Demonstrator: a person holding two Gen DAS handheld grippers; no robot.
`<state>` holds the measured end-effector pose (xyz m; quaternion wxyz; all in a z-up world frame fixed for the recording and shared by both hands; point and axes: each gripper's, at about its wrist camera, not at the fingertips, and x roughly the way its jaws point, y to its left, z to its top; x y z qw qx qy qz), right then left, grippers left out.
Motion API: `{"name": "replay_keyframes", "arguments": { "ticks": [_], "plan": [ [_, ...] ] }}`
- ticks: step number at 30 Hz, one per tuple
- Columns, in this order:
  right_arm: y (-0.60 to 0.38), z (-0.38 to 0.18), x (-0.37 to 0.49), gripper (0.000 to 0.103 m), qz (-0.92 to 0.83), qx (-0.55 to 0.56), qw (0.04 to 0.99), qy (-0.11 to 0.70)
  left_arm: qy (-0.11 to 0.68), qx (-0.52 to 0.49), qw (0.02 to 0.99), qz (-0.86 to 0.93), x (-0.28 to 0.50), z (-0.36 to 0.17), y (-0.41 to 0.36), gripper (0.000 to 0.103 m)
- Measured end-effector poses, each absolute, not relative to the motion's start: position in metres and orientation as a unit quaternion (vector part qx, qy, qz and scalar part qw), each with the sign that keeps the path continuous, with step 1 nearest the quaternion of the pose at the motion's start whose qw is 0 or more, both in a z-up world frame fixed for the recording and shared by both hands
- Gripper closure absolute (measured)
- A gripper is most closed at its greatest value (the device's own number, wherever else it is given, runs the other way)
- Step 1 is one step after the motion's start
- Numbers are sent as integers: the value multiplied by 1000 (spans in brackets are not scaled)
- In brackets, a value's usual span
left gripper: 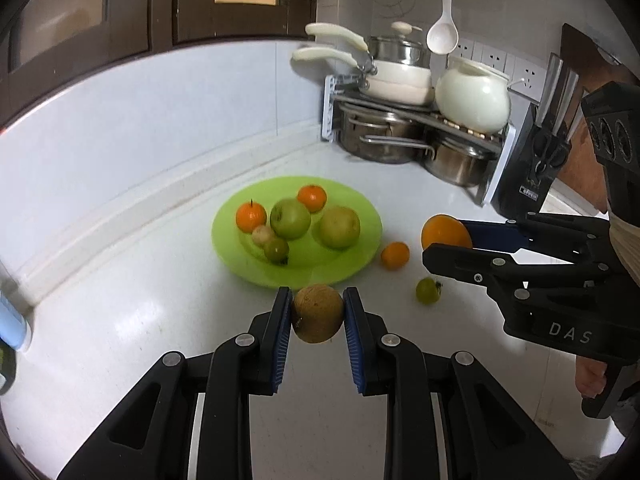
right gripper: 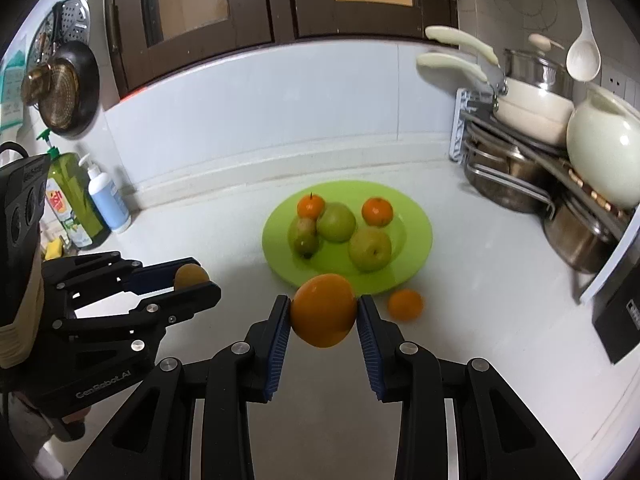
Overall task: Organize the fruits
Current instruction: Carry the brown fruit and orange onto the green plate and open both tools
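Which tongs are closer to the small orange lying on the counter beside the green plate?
Right. The right tongs, holding a large orange, sit just beside the small loose orange. The left tongs, holding a brown kiwi, are farther away.

Plate near middle of counter, backsplash behind it – six fruits on plate. Mandarin just beside plate's right edge; small fruit nearer, apart. Pot rack in back right corner.
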<state>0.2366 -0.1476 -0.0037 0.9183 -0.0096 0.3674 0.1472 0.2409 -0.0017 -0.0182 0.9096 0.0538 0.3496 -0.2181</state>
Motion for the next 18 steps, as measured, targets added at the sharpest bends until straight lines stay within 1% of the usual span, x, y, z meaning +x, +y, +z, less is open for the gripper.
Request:
{"name": "replay_keyframes", "arguments": {
  "ticks": [12, 18],
  "plan": [
    [-152, 22, 263, 68, 151, -20, 929, 337, 312, 63, 925, -208, 268, 13, -15, 77],
    [-152, 30, 287, 68, 154, -29, 932, 327, 314, 60, 924, -211, 294, 19, -25, 77]
  ]
}}
